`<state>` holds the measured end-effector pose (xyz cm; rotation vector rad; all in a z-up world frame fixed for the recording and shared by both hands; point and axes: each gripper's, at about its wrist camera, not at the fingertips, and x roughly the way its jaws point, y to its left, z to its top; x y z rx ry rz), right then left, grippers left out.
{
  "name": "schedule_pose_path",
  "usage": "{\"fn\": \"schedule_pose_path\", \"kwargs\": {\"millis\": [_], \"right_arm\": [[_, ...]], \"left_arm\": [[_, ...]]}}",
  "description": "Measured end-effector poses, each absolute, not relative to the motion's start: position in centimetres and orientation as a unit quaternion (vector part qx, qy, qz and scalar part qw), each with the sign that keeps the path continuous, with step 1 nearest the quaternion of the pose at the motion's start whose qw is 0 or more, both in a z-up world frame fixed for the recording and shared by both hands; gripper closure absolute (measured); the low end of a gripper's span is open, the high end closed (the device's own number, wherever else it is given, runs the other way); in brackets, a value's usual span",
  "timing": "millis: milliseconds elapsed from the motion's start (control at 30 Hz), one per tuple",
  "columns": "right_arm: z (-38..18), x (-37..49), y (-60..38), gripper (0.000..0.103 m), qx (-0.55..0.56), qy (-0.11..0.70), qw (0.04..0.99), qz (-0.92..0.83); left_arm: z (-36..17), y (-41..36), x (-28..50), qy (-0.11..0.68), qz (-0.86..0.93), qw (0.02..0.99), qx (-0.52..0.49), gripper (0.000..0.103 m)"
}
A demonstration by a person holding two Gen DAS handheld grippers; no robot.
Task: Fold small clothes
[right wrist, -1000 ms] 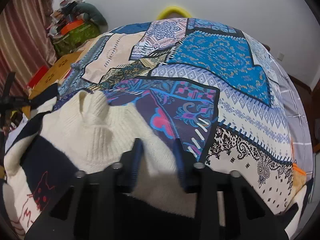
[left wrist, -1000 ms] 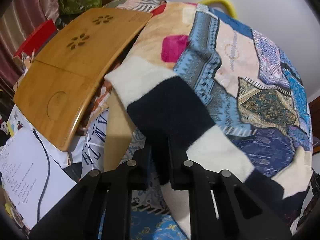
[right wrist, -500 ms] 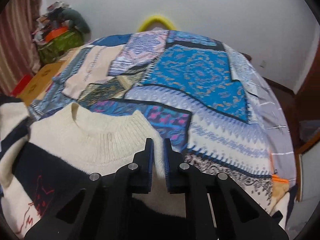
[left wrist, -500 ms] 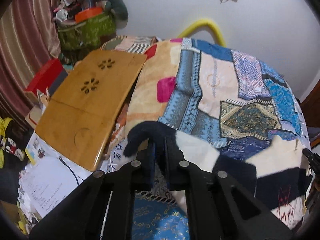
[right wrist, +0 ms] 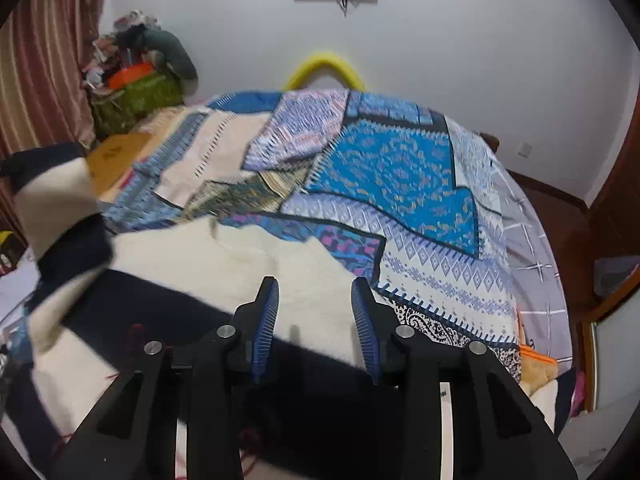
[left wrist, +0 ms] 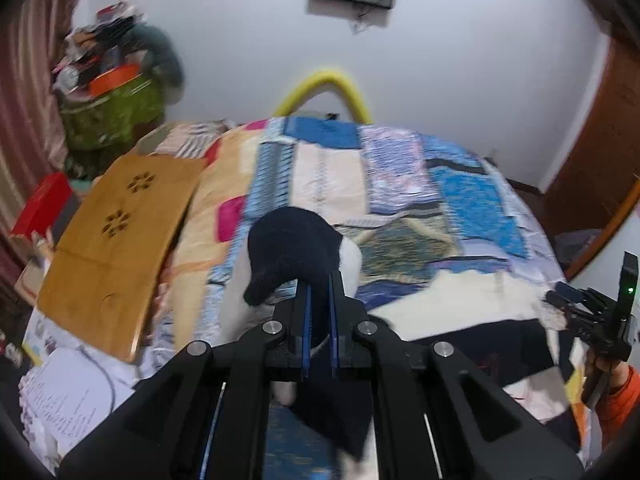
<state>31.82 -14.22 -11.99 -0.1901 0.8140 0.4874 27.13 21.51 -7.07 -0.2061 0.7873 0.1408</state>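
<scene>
Left wrist view is showing the left gripper (left wrist: 319, 280) pinching the sweater's navy sleeve (left wrist: 290, 250), while the right gripper (right wrist: 315, 286), jaws just spreading, is hovering empty over the sweater (right wrist: 224, 256).

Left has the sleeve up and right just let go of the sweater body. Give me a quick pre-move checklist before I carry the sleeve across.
1. Left gripper shut on the sleeve: ok, dark cuff pinched between the pads.
2. Sleeve lifted off the bedspread: ok, it hangs raised at the left.
3. Right gripper released: ok, its jaws have just been opening and nothing is between them.
4. Sweater body lying flat: ok near the collar; the near edge is hidden by the gripper.
5. Landing area on the body free of objects: ok.
6. Grip firm enough to carry: cannot tell, picture is blurred.
</scene>
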Motion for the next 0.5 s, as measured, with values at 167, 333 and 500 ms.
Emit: {"fn": "schedule_pose_path", "kwargs": {"millis": [167,333,500], "right_arm": [[-9.3,28.9,-14.8,0.057,-0.062,0.366,0.891,0.26],[-7.9,26.1,-15.2,0.052,-0.054,0.348,0.894,0.276],[-7.3,23.7,-16.0,0.051,-0.064,0.333,0.898,0.281]], "left_arm": [[-5.0,16.8,26.7,0.359,0.027,0.93,-0.079,0.097],[-4.0,11.5,25.9,0.347,-0.02,0.936,-0.062,0.097],[-4.9,7.1,25.5,0.355,-0.063,0.931,-0.058,0.097]]}}
